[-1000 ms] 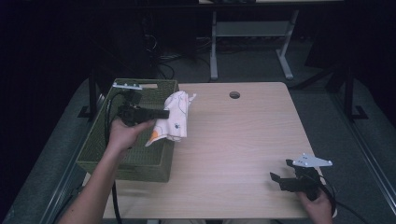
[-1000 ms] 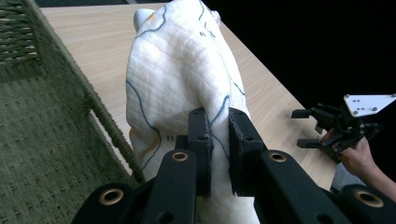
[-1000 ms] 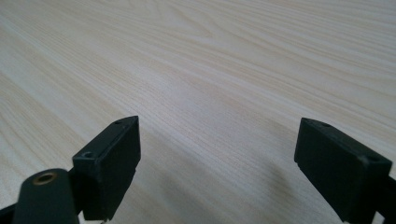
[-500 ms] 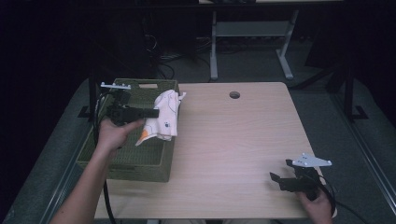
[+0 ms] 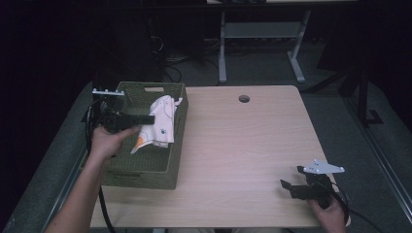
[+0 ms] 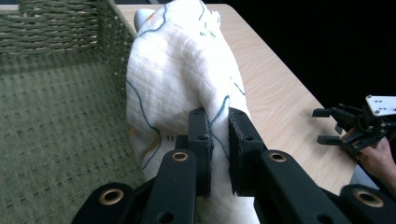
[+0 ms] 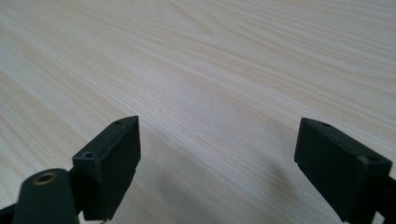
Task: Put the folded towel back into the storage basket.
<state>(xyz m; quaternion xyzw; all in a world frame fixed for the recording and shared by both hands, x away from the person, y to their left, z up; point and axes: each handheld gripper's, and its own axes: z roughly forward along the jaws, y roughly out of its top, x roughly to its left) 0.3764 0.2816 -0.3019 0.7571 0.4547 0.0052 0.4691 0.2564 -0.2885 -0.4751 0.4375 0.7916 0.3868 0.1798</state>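
In the high view the left gripper (image 5: 145,119) sits at the left of the frame, over a green woven basket (image 5: 145,170) that stands on the left side of the wooden table (image 5: 243,145). Its jaws are pinched tight on a fold of a white cloth (image 5: 160,124) with thin blue lines and small orange marks; the cloth hangs from the jaws over the inside of the basket, close to the basket's right wall. Whether its lower edge touches the basket floor is hard to tell from above. In the left gripper view the left gripper (image 6: 218,140) rises from the bottom centre with the cloth (image 6: 177,79) squeezed between its two black pads, the basket's weave (image 6: 56,116) filling the left half and the table edge (image 6: 275,88) running along the right. The right gripper (image 5: 291,187) rests low at the lower right of the high view, well apart from the basket, and its jaws stand wide with nothing between them. The right gripper view shows that gripper (image 7: 217,161) just above bare tabletop (image 7: 210,56).
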